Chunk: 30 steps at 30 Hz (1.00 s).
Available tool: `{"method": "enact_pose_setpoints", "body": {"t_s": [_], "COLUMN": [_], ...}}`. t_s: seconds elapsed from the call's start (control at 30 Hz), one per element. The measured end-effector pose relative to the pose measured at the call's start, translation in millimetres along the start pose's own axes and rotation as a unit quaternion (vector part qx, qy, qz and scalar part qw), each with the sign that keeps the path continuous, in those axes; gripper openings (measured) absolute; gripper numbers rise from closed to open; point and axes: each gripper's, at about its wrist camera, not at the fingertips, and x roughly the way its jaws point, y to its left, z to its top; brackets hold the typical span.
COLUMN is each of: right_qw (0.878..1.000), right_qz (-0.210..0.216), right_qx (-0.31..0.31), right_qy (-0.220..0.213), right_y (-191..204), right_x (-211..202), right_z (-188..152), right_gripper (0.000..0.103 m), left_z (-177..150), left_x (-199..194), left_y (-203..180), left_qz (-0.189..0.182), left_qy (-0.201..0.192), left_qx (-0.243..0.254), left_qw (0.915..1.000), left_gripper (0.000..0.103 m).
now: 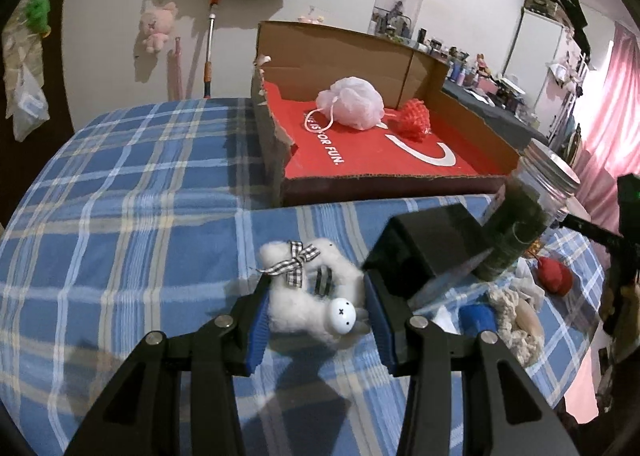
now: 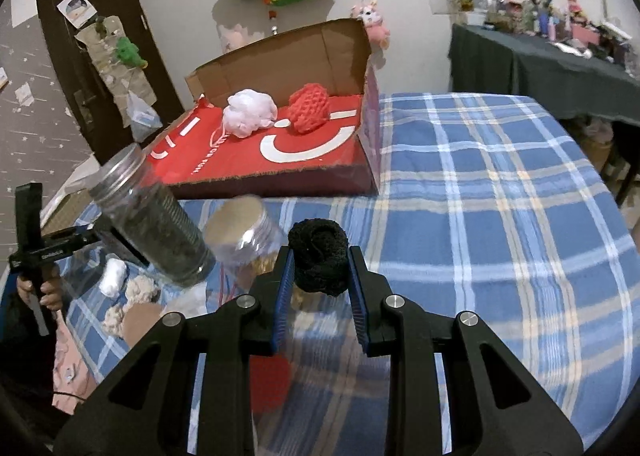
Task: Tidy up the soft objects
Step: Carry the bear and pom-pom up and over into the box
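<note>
Left wrist view only: left gripper (image 1: 316,316) clamps a white fluffy plush toy (image 1: 310,296) with a checked bow, blue pads pressed into both flanks, toy above the plaid cloth (image 1: 132,223). A black box (image 1: 424,252) sits just beyond the right finger.

Right wrist view only: right gripper (image 2: 320,268) pinches a black knitted roll (image 2: 318,256), jaws narrow, pads squeezing its sides. A clear jar with a tan lid (image 2: 240,234) lies tipped just left of it. At far left a hand (image 2: 40,292) grips a black handle.

Both views: open cardboard box (image 1: 352,51) lined red, holding a white mesh pouf (image 1: 352,103) and a red knitted piece (image 1: 414,119) side by side near the back wall. Dark-filled jar (image 2: 148,215) is tilted near the box's front edge.

Both grippers angle downward toward the table. Right of the box, the cloth lies bare out to the table's edge; the box's red floor is open in front.
</note>
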Motion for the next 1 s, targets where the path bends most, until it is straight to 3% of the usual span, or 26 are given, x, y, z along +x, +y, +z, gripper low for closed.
{"method": "enact_pose_setpoints", "body": {"t_s": [0.17, 0.73, 1.0], "right_qw": [0.999, 0.991, 0.987], "right_qz": [0.032, 0.125, 0.145], "right_qx": [-0.003, -0.035, -0.054], "right_qy": [0.019, 0.040, 0.051], "right_y": [-8, -15, -9], "right_x": [14, 41, 54], "right_z": [17, 48, 59], "right_gripper": [0.025, 0.025, 0.025], "left_z": [14, 50, 68], "left_x": [6, 15, 26], "left_y": [3, -1, -11], "left_qz": [-0.004, -0.073, -0.100], "left_qy": [0.002, 0.003, 0.001], "left_qx": [0.026, 0.091, 0.109], "left_qw": [0.9997, 0.9932, 0.9890], "left_gripper": [0.046, 0.046, 0.046]}}
